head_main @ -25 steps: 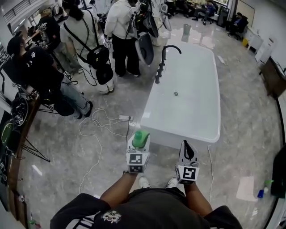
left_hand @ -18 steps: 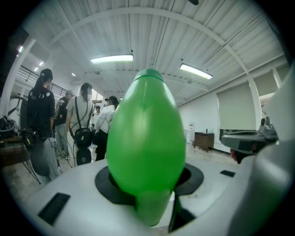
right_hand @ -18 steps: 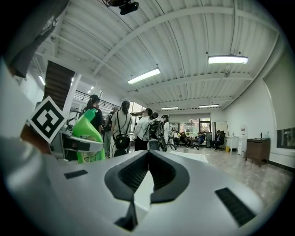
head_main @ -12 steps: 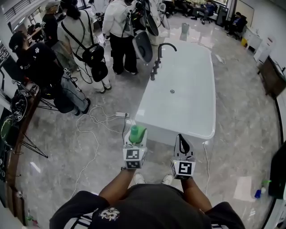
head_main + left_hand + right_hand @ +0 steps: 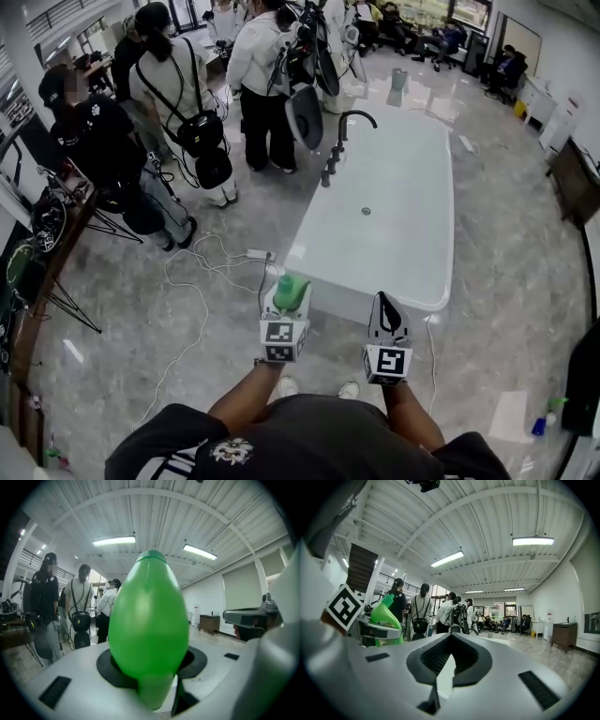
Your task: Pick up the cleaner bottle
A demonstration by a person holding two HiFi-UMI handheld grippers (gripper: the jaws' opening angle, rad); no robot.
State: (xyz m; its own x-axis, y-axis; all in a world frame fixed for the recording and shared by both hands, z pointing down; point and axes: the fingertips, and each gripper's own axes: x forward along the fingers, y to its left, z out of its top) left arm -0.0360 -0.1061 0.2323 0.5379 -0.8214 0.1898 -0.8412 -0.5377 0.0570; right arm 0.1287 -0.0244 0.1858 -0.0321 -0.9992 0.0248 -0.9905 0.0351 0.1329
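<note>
The green cleaner bottle (image 5: 292, 289) is held upright off the floor, with my left gripper (image 5: 290, 302) shut on it. It fills the left gripper view, its rounded body (image 5: 149, 620) wedged between the white jaws of the left gripper (image 5: 154, 667). My right gripper (image 5: 387, 307) is beside it on the right, jaws together with nothing in them. In the right gripper view the right gripper (image 5: 447, 663) points level, and the bottle (image 5: 385, 616) shows at the left. Both grippers hover just before the near end of the white bathtub (image 5: 427, 281).
The bathtub has a black tap (image 5: 349, 127) at its far end. Several people stand at the back left (image 5: 178, 103). White cables (image 5: 202, 281) trail over the marble floor on the left. Spray bottles (image 5: 544, 419) stand at the lower right.
Both grippers have drifted a little and risen slightly, side by side. The bottle stays in the left grip. The head view has tilted and now shows more of the room beyond.
</note>
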